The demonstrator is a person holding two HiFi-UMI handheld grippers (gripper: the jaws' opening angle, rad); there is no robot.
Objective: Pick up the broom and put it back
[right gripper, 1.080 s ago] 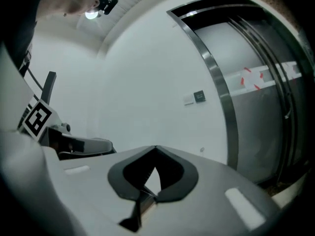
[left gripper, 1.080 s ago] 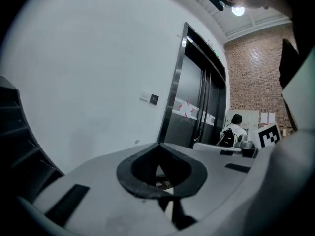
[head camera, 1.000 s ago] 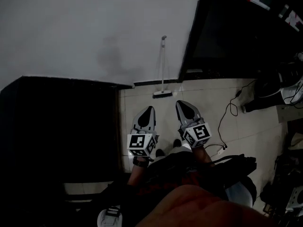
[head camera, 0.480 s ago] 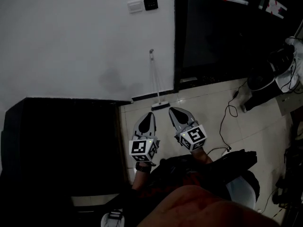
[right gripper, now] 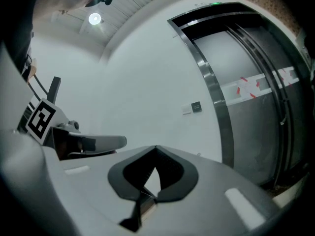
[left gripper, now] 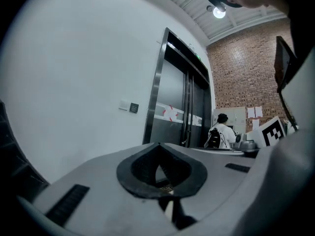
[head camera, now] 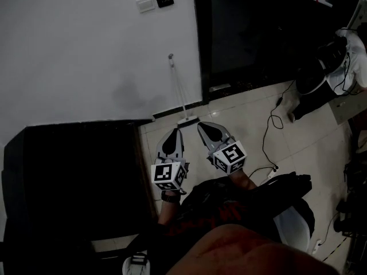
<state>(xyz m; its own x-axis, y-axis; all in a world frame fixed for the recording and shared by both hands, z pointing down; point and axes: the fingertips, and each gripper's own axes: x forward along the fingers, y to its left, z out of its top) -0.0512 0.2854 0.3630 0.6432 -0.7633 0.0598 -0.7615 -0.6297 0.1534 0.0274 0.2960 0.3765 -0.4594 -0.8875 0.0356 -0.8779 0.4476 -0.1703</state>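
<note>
The broom (head camera: 178,90) leans upright against the white wall, just left of the dark lift door, with its head (head camera: 188,121) on the tiled floor. My left gripper (head camera: 174,132) and right gripper (head camera: 202,126) point level toward it, side by side, their tips just short of the broom head and either side of it. Both are shut with nothing in them. In the left gripper view the left gripper (left gripper: 158,144) has its jaws meeting at the tip. The right gripper (right gripper: 156,147) looks the same in its own view.
A low black cabinet (head camera: 74,171) fills the left side beside my left arm. The dark lift door (head camera: 252,33) stands right of the broom. Cables (head camera: 269,130) trail over the floor tiles at the right. A person in white (left gripper: 220,132) sits far off.
Both grippers have come nearer to the wall, so the broom head now lies close in front of their tips. Both jaws stayed shut.
</note>
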